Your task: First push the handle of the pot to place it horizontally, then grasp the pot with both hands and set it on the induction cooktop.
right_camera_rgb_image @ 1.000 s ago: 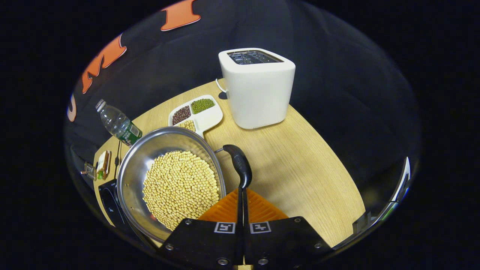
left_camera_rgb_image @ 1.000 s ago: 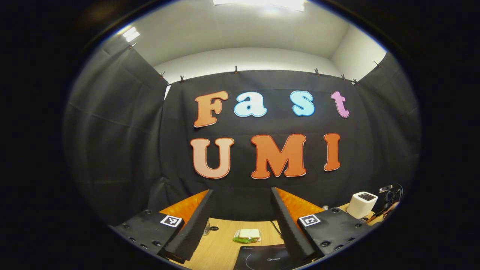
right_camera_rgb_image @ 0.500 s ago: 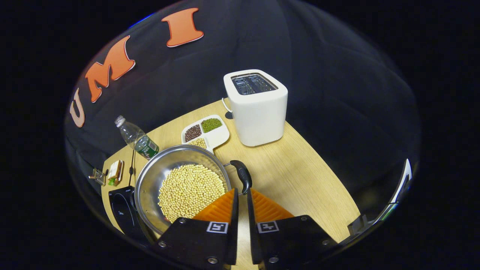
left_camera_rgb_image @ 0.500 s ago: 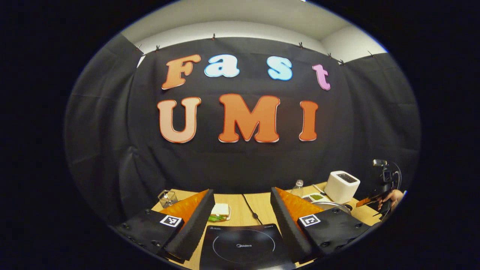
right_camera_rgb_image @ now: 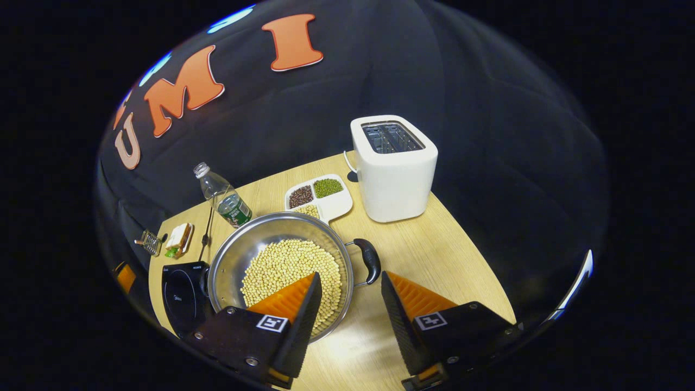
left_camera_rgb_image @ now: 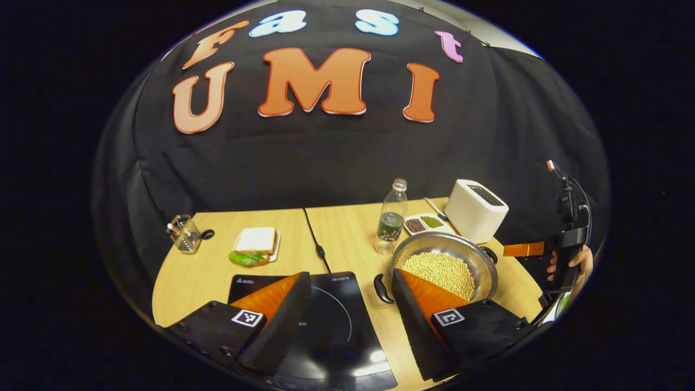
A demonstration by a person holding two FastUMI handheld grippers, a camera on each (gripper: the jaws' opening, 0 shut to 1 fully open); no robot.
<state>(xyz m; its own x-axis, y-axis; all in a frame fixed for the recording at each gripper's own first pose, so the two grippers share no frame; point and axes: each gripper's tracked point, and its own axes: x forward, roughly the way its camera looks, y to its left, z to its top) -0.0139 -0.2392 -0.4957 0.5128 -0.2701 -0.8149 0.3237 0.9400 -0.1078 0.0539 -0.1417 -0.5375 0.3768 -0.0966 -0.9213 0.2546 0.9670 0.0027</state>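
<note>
Right claw [right_camera_rgb_image: 347,304] wide open, empty – lower centre, above black side handle [right_camera_rgb_image: 370,260] of steel pot of soybeans [right_camera_rgb_image: 282,266]. Left claw [left_camera_rgb_image: 350,312] wide open, empty – over black induction cooktop [left_camera_rgb_image: 331,326], bottom centre.

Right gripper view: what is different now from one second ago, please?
The right gripper, shut against the pot handle a second ago, has opened and drawn back. The left gripper tilted down toward the induction cooktop, staying open. The pot, toaster and bottle stayed put.
</note>
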